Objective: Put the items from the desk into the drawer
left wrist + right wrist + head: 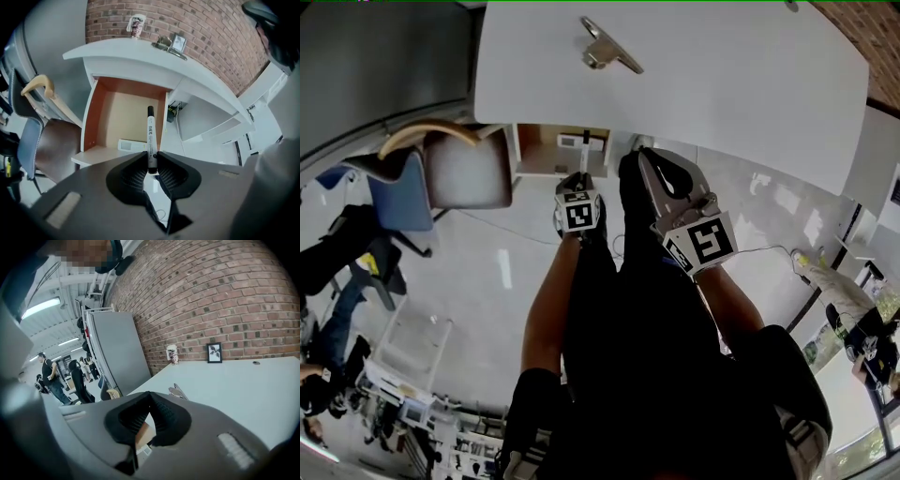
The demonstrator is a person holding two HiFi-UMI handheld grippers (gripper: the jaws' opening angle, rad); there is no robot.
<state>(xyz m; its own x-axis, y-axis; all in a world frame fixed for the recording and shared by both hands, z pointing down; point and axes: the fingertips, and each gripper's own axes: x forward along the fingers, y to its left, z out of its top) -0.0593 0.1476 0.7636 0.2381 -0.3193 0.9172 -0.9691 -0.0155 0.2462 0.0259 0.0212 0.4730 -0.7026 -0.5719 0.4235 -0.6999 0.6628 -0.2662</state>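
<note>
My left gripper is shut on a black-and-white marker, which points forward over the open drawer under the white desk. A flat white device lies inside the drawer near its front. My right gripper hovers just right of the left one, at the desk's front edge, shut and empty. A metal stapler-like item rests on the desk top.
A patterned cup and a small picture frame stand at the desk's back by the brick wall. A brown-seated chair stands left of the drawer, a blue chair beyond it. People stand far off.
</note>
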